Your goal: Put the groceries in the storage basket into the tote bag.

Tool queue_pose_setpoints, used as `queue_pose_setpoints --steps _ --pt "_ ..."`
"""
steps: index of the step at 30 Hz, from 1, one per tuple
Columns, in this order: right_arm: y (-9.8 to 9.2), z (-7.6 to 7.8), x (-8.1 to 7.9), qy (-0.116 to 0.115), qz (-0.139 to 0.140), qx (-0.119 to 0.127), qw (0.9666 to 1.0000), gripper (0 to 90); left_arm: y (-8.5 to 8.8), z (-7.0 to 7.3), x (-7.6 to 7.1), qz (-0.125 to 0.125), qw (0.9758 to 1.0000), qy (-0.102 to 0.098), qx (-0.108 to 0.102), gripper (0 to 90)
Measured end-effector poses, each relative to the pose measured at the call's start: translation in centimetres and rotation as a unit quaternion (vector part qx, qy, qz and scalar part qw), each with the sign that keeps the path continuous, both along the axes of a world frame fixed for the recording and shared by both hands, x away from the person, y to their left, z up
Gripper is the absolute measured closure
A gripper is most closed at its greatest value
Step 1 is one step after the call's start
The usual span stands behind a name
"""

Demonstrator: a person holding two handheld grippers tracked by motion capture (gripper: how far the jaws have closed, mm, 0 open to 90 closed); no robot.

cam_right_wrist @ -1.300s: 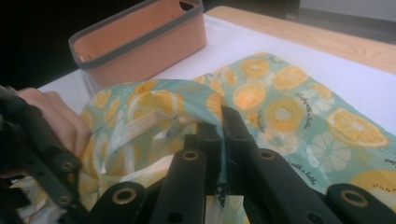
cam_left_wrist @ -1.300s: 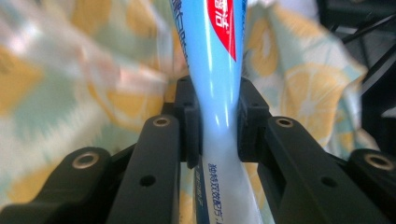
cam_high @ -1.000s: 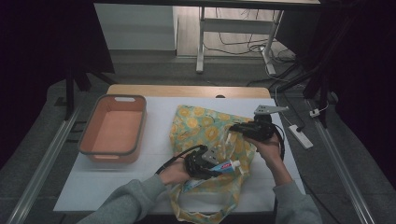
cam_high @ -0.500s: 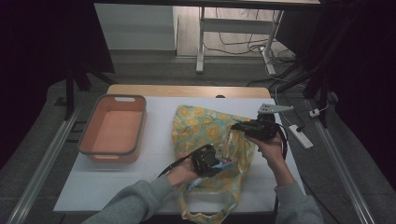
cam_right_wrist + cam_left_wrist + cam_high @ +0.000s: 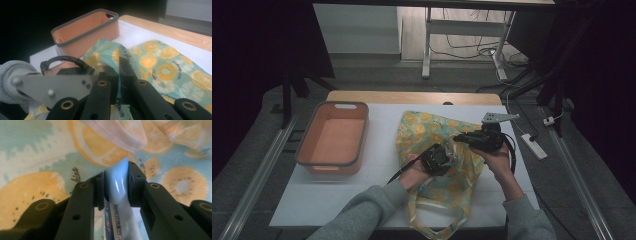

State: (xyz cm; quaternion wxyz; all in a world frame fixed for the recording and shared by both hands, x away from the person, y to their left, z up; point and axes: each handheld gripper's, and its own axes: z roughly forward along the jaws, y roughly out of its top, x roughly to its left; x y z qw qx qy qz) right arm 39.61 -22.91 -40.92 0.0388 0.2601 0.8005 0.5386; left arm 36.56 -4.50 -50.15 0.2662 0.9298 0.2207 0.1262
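Toothpaste tube going into a lemon-print tote bag on the desk.

The left gripper (image 5: 116, 182) has a pale blue toothpaste tube (image 5: 117, 195) between its jaws, pads on either side of it, and the jaws have just been opening a little; the tube's far end slips under the fabric of the lemon-print tote bag (image 5: 432, 131) just ahead of the jaw tips. The right gripper (image 5: 120, 72) has its jaws pressed together on the bag's edge, lifting it open. An orange basket (image 5: 307, 150) stands well apart, beyond the right jaws in the right gripper view.
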Motion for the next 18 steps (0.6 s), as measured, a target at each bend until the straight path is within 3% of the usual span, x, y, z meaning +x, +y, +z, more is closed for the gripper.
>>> queue_pose_setpoints --steps 4,8,13,18 --pt "-0.3 -0.5 0.4 0.007 -0.007 -0.001 0.9999 87.7 0.5 0.5 -0.1 -0.002 0.9998 -0.001 -0.019 66.7" --pt "-0.4 -0.8 0.6 0.011 -0.013 -0.004 0.9999 87.6 1.6 2.1 -0.8 -0.008 0.9985 -0.007 -0.053 54.0" --pt "-0.3 -0.9 0.5 0.009 -0.012 -0.009 0.9998 87.6 4.2 4.4 -2.3 -0.021 0.9959 -0.019 -0.086 47.0" --pt "0.1 -1.2 0.4 0.015 -0.008 -0.013 0.9998 87.5 7.6 5.6 -3.6 -0.017 0.9927 -0.020 -0.118 44.7"
